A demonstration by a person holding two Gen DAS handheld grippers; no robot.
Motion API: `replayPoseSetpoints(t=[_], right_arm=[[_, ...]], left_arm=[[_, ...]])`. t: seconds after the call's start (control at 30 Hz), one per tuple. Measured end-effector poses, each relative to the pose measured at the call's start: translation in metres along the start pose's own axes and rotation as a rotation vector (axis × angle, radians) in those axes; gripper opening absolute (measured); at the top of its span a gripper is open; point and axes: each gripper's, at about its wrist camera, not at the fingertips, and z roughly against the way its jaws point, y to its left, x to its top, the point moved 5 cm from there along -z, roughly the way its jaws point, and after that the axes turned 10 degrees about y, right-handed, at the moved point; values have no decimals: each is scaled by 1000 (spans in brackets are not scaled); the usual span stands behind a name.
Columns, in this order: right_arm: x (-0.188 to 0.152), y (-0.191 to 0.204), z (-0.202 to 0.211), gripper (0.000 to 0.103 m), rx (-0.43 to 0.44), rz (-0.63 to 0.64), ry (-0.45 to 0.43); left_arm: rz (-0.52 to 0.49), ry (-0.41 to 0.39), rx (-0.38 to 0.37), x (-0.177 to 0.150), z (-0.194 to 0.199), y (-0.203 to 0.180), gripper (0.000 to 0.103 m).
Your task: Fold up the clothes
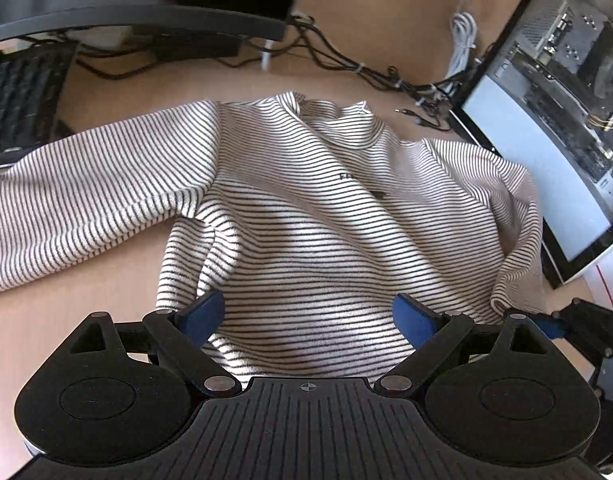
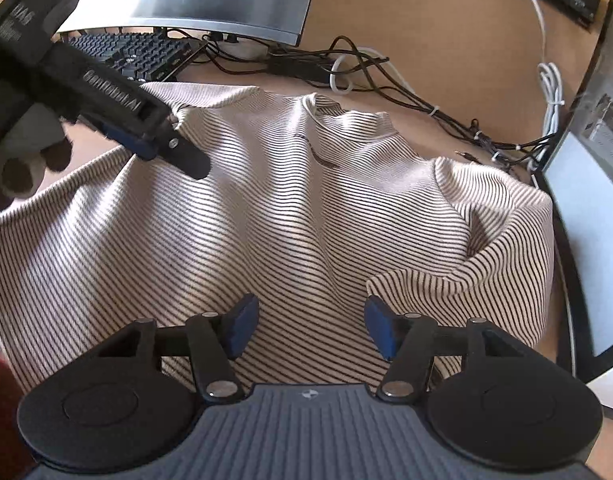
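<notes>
A white long-sleeved shirt with thin black stripes (image 1: 306, 208) lies front up on the wooden desk, collar away from me. One sleeve stretches out to the left; the right sleeve is folded in over the body. My left gripper (image 1: 308, 316) is open just above the shirt's lower hem, with nothing between its blue pads. My right gripper (image 2: 312, 326) is open over the shirt's (image 2: 266, 208) lower right part, beside the folded sleeve (image 2: 486, 240). The left gripper also shows in the right wrist view (image 2: 146, 136), hovering over the left shoulder.
A keyboard (image 1: 22, 92) lies at the far left under a monitor edge (image 1: 146, 20). A tangle of black cables (image 1: 346, 64) and a white cable (image 1: 462, 32) run behind the collar. A computer case with a glass panel (image 1: 546, 128) stands close on the right.
</notes>
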Motion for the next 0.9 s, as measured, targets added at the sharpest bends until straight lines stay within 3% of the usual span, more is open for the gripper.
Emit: replayPoseSetpoints(t=[0.1,0.33,0.47,0.63,0.83,0.87,0.9], right_arm=[[-4,-1,8,60,-18,20,1],[-39,-43,35,55,-235,-28,57],[-38,-42,52,56,-256,7,23],[-38,-30,24,56,-350,155,99],[-50,-46,30,56,-370,203,131],[-50,-48,23,55,-375,201,136],[-49,-49,17,45,-379,199,140]], left_arm=[[16,-2,-10,1,4,6,95],[35,-22,-17,-2,22,8,97],[12,-62,-51,-8,41,4,99],[16,-117,-77,-12,66,5,100],[62,-151,-73,-18,86,20,102],[69,-148,-75,-18,85,21,102],[73,-144,-77,-19,83,20,102]])
